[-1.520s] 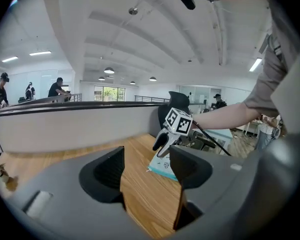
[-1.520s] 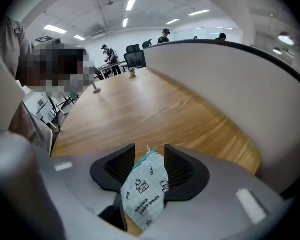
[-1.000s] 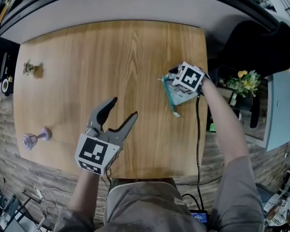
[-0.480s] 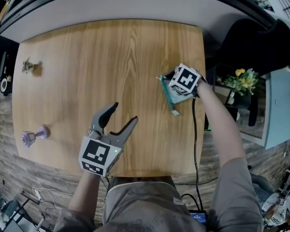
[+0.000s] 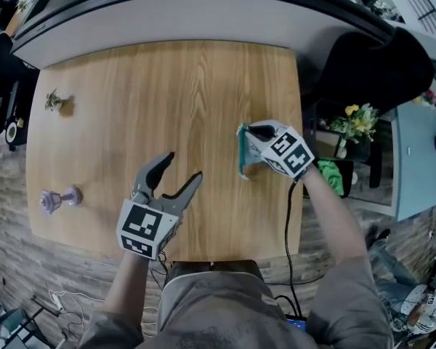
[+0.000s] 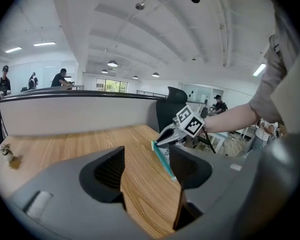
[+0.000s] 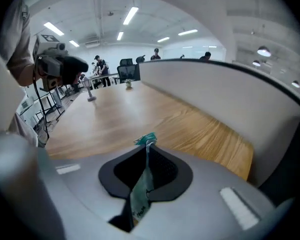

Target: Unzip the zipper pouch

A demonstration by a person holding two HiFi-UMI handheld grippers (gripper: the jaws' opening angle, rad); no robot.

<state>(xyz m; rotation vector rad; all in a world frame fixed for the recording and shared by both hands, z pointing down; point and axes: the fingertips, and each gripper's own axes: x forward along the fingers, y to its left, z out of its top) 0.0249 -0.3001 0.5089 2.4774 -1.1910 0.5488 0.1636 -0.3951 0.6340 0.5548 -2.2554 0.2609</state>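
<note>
Two tools: my right tool (image 5: 250, 130) is closing, pinching the zipper pouch (image 5: 242, 155) by the bench (image 5: 167, 86) right edge; my left tool (image 5: 182, 166) hangs spread.

One table (image 5: 167, 86), one teal zipper pouch (image 5: 243, 151), two small trinkets on the table's left side — one greenish (image 5: 56, 101), one purple (image 5: 54, 201) — and one yellow flower bunch (image 5: 356, 118).
</note>
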